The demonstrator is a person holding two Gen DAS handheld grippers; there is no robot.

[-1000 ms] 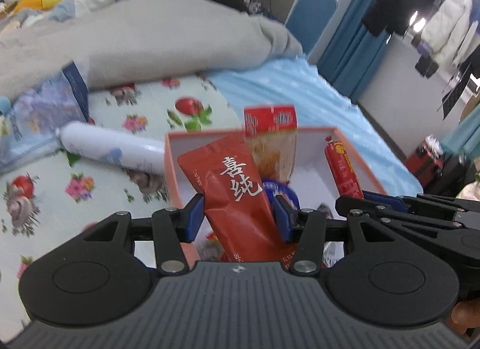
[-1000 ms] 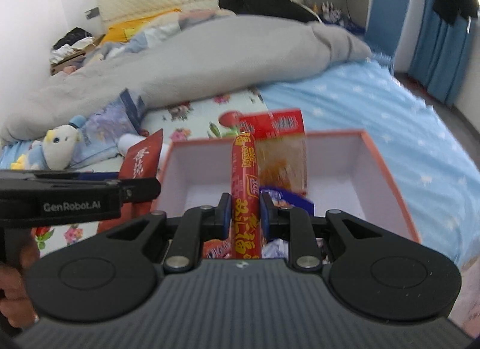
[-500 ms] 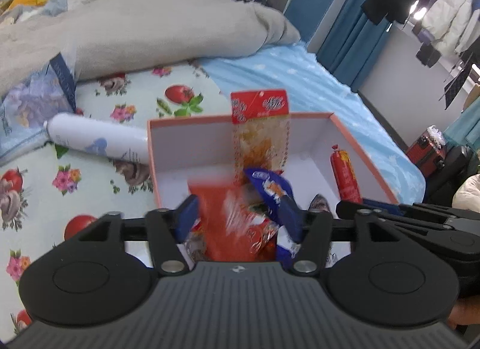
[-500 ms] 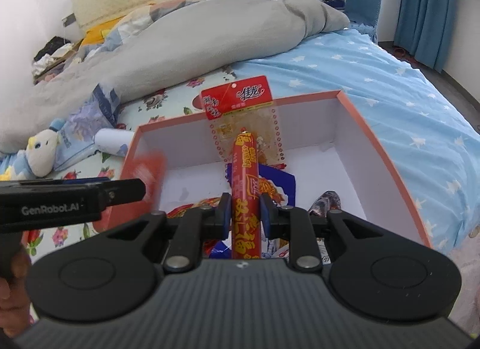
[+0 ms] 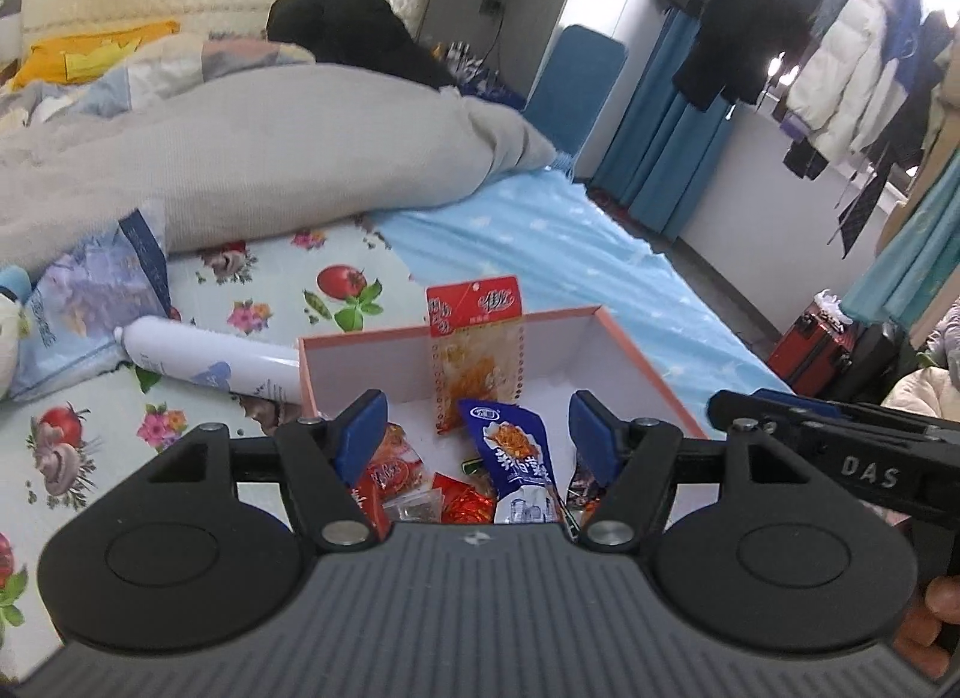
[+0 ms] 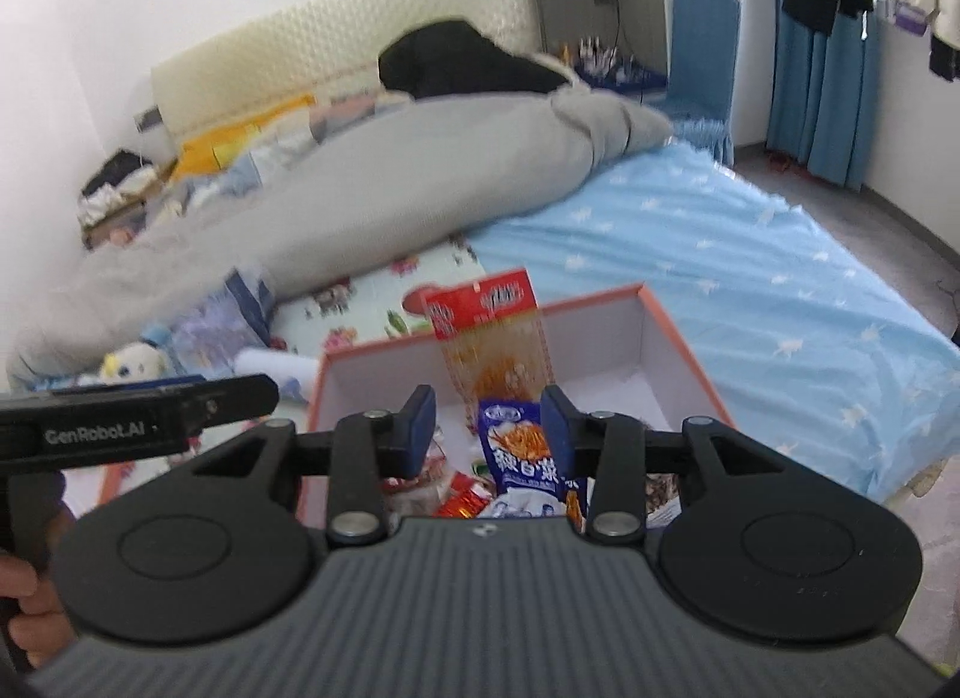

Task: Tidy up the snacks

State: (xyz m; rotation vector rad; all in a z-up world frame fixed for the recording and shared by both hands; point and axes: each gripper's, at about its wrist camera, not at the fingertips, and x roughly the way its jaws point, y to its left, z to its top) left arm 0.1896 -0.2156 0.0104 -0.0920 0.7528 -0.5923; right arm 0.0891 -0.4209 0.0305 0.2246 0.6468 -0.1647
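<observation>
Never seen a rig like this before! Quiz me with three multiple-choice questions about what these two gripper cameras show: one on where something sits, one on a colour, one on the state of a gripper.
1. Where does the white spray can lie?
A. inside the box
B. on the flowered sheet, outside the box's left wall
C. on the floor

2. What colour is the header of the tall packet leaning on the far wall of the box?
A. red
B. green
C. black

3. How does the left gripper stand?
A. shut on a sausage
B. shut on a red pouch
C. open, gripping nothing

Answers:
1 B: the can rests on the sheet, against the box's outside.
2 A: its top card is red.
3 C: the blue pads stand apart; the snacks seen between them lie in the box.
</observation>
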